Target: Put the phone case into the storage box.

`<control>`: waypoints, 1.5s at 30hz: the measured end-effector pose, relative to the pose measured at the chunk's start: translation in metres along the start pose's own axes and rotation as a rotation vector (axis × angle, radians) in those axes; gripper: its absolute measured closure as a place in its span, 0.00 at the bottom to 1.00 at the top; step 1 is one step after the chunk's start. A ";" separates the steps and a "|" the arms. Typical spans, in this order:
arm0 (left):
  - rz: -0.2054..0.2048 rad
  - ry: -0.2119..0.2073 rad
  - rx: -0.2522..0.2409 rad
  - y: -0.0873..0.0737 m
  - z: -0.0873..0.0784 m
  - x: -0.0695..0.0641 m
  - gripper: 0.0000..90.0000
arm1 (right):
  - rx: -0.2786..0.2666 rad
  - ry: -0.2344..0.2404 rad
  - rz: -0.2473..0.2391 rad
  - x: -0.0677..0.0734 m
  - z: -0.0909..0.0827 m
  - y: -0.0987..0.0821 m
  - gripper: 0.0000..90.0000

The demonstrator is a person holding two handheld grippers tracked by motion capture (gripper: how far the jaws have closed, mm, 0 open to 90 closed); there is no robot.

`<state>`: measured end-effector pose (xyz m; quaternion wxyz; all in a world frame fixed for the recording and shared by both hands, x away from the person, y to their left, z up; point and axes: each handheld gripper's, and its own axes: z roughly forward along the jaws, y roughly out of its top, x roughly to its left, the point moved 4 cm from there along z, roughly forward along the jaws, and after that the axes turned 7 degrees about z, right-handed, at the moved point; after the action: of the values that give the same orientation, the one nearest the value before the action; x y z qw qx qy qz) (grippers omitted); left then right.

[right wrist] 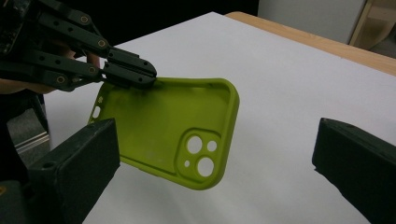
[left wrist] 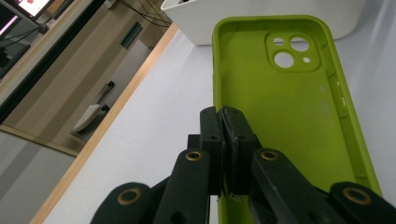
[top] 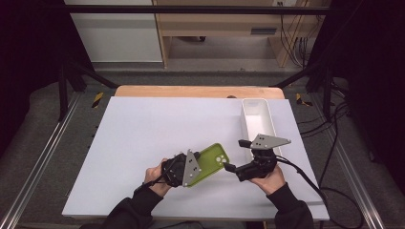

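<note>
Currently listed: lime-green soft plastic phone case (top: 212,162), edge pinched by left gripper (top: 197,168); right gripper (top: 232,155) beside case, jaws spread, empty.

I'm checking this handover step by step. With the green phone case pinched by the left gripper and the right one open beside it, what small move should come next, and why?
Probably ease the right gripper forward so its open jaws straddle the camera-hole end of the phone case. The left gripper is clamped on one side wall only, and the case's far end hangs free, facing the right jaws.
</note>
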<state>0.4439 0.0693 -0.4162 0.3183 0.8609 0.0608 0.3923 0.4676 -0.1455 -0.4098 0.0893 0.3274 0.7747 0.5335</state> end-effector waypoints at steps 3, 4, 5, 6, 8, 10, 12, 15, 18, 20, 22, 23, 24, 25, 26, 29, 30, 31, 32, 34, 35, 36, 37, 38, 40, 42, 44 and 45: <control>0.005 0.003 -0.001 0.000 0.000 -0.001 0.97 | 0.004 0.004 -0.001 0.001 0.001 0.001 0.01; 0.007 0.004 -0.001 0.000 -0.001 -0.001 0.97 | 0.008 0.002 -0.002 0.000 0.001 0.001 0.01; 0.011 0.007 -0.004 0.000 -0.001 -0.001 0.97 | 0.011 0.001 -0.001 0.000 0.001 0.001 0.01; 0.014 0.008 -0.005 0.000 -0.001 -0.001 0.97 | 0.017 -0.002 0.000 0.000 0.002 0.001 0.01; 0.016 0.009 -0.004 0.000 -0.001 -0.001 0.97 | 0.023 -0.002 0.005 0.000 0.003 0.001 0.01; 0.013 0.011 -0.004 0.001 -0.002 -0.001 0.97 | 0.026 -0.005 0.009 0.000 0.004 0.001 0.02; 0.014 0.013 -0.007 0.001 -0.003 0.000 0.97 | 0.037 -0.003 0.011 0.000 0.006 0.001 0.02; 0.017 0.015 -0.009 0.001 -0.004 0.000 0.97 | 0.049 -0.003 0.019 0.000 0.009 0.001 0.02; 0.026 0.016 -0.006 0.001 -0.004 -0.001 0.97 | 0.059 -0.003 0.023 0.000 0.012 0.001 0.02; 0.028 0.015 -0.006 0.001 -0.004 -0.001 0.97 | 0.063 -0.002 0.023 0.000 0.013 0.002 0.02; 0.029 0.014 -0.005 0.000 -0.004 -0.001 0.97 | 0.064 0.000 0.026 0.000 0.016 0.005 0.03; 0.030 0.014 -0.005 0.000 -0.004 -0.001 0.97 | 0.064 0.000 0.026 0.000 0.016 0.005 0.03; 0.030 0.013 -0.005 0.000 -0.004 -0.001 0.97 | 0.063 0.001 0.032 -0.001 0.017 0.006 0.03; 0.030 0.013 -0.005 0.000 -0.004 -0.001 0.97 | 0.063 0.001 0.032 -0.001 0.017 0.006 0.03; 0.030 0.013 -0.006 0.000 -0.004 -0.001 0.97 | 0.065 0.000 0.031 -0.001 0.017 0.007 0.03; 0.032 0.014 -0.007 0.001 -0.004 -0.001 0.97 | 0.081 -0.002 0.030 -0.001 0.019 0.009 0.04; 0.032 0.015 -0.007 0.001 -0.004 -0.001 0.97 | 0.081 -0.002 0.030 -0.001 0.019 0.009 0.04; 0.033 0.014 -0.004 0.001 -0.004 -0.001 0.97 | 0.085 -0.003 0.032 -0.002 0.020 0.009 0.04; 0.031 0.014 -0.008 0.001 -0.004 -0.001 0.97 | 0.089 -0.004 0.035 -0.002 0.020 0.010 0.04; 0.032 0.014 -0.009 0.001 -0.005 -0.001 0.97 | 0.095 -0.005 0.038 -0.003 0.021 0.010 0.05; 0.032 0.014 -0.011 0.001 -0.005 -0.001 0.97 | 0.098 -0.003 0.040 -0.003 0.022 0.011 0.05; 0.033 0.015 -0.013 0.002 -0.005 -0.001 0.97 | 0.103 0.000 0.042 -0.003 0.022 0.011 0.06; 0.033 0.015 -0.013 0.002 -0.005 -0.001 0.97 | 0.103 0.000 0.042 -0.003 0.022 0.011 0.06; 0.036 0.015 -0.012 0.002 -0.005 -0.001 0.97 | 0.105 0.001 0.042 -0.004 0.023 0.012 0.07; 0.033 0.016 -0.015 0.002 -0.006 -0.001 0.97 | 0.115 0.005 0.041 -0.004 0.024 0.012 0.08; 0.037 0.017 -0.016 0.002 -0.006 -0.001 0.97 | 0.123 0.009 0.043 -0.004 0.025 0.012 0.09; 0.038 0.018 -0.018 0.003 -0.006 -0.001 0.97 | 0.127 0.019 0.052 -0.004 0.026 0.012 0.11; 0.038 0.018 -0.021 0.003 -0.006 -0.002 0.97 | 0.129 0.024 0.058 -0.004 0.027 0.012 0.12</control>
<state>0.4378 0.0694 -0.4122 0.3192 0.8550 0.0433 0.4065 0.4886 -0.1242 -0.4109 0.0431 0.3482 0.7987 0.4889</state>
